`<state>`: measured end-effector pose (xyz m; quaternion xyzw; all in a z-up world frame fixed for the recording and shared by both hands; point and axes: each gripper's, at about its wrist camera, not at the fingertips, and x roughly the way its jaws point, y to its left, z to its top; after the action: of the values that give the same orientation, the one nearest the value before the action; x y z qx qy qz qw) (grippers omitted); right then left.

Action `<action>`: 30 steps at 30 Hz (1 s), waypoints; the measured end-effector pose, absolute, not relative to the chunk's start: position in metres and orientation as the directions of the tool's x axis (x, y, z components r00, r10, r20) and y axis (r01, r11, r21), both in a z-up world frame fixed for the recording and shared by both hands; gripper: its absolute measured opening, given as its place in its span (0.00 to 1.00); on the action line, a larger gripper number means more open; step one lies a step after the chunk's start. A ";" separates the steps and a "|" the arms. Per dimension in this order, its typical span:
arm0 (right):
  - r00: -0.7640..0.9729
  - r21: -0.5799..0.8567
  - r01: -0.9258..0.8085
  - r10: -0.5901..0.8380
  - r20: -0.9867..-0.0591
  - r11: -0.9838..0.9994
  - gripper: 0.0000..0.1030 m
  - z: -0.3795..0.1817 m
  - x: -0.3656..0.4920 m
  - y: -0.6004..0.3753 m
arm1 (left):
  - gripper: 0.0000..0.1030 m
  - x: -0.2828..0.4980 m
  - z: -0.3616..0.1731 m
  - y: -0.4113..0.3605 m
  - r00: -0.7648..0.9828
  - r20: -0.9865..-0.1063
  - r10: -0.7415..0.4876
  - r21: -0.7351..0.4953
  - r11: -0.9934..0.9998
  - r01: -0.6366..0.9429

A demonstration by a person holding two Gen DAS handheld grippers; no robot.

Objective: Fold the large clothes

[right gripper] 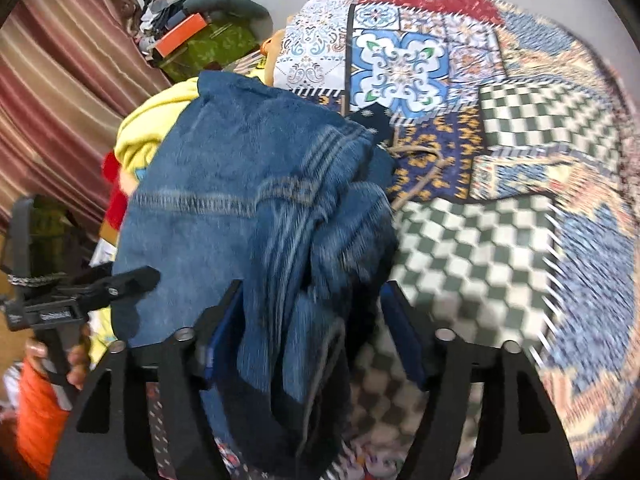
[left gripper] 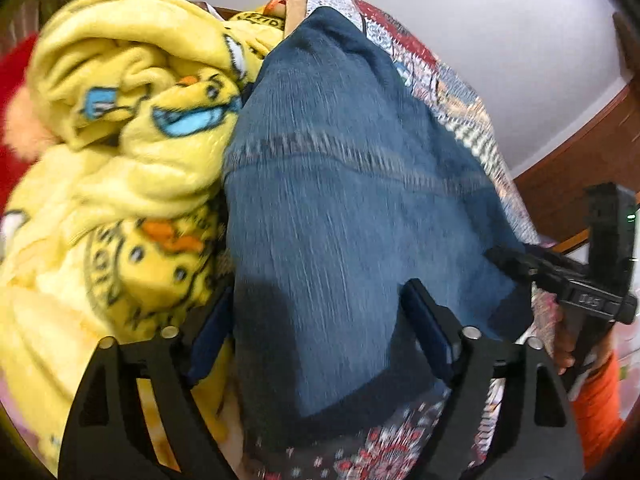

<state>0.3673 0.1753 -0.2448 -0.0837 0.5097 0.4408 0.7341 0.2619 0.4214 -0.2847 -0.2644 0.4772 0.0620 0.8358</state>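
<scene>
A large blue denim garment [left gripper: 340,184] lies over the patterned bedspread [left gripper: 464,120]. It also shows in the right wrist view [right gripper: 240,184], bunched into folds. My left gripper [left gripper: 316,312] is open, its jaws wide on either side of the garment's near end. My right gripper [right gripper: 312,308] is open too, with a bunched fold of denim lying between its jaws. The right gripper shows at the right edge of the left wrist view [left gripper: 568,280], and the left gripper shows at the left edge of the right wrist view [right gripper: 80,292].
A yellow fleece blanket with duck prints [left gripper: 132,152] is heaped left of the denim. The patchwork bedspread [right gripper: 500,160] spreads to the right. A green box with clutter [right gripper: 208,44] and a striped curtain [right gripper: 52,92] stand behind. A wooden bed frame [left gripper: 580,176] runs at the right.
</scene>
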 end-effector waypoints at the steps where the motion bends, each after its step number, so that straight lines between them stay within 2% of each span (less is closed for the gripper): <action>1: 0.108 0.312 -0.738 0.561 -0.821 0.599 0.69 -0.243 0.361 0.169 | 0.83 0.256 -0.285 0.414 0.527 -0.841 -0.124 -0.352 0.865 -0.357; 3: 0.142 0.284 -0.744 0.559 -0.817 0.604 0.76 -0.239 0.352 0.157 | 0.83 0.243 -0.283 0.398 0.515 -0.855 -0.068 -0.284 0.891 -0.354; 9: 0.231 0.162 -0.744 0.477 -0.848 0.648 0.76 -0.233 0.329 0.136 | 0.83 0.218 -0.271 0.370 0.499 -0.865 0.053 -0.172 0.903 -0.393; 13: 0.280 0.182 -0.738 0.540 -0.794 0.650 0.76 -0.195 0.310 0.110 | 0.83 0.194 -0.221 0.345 0.544 -0.825 0.150 -0.075 0.926 -0.369; 17: 0.358 0.186 -0.752 0.629 -0.690 0.633 0.76 -0.139 0.286 0.087 | 0.83 0.166 -0.153 0.318 0.670 -0.711 0.215 -0.038 0.939 -0.342; 23: 0.432 0.179 -0.793 0.744 -0.509 0.583 0.76 -0.059 0.233 0.050 | 0.83 0.106 -0.051 0.274 0.842 -0.487 0.230 -0.083 0.948 -0.308; 30: 0.489 0.133 -0.834 0.829 -0.272 0.536 0.76 -0.004 0.156 0.009 | 0.83 0.034 0.006 0.213 0.926 -0.249 0.285 -0.049 0.951 -0.306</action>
<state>0.1559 0.0088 -0.0041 -0.0083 0.1528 0.4816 0.8629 0.0344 0.2132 0.0061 -0.0433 0.1202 0.1506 0.9803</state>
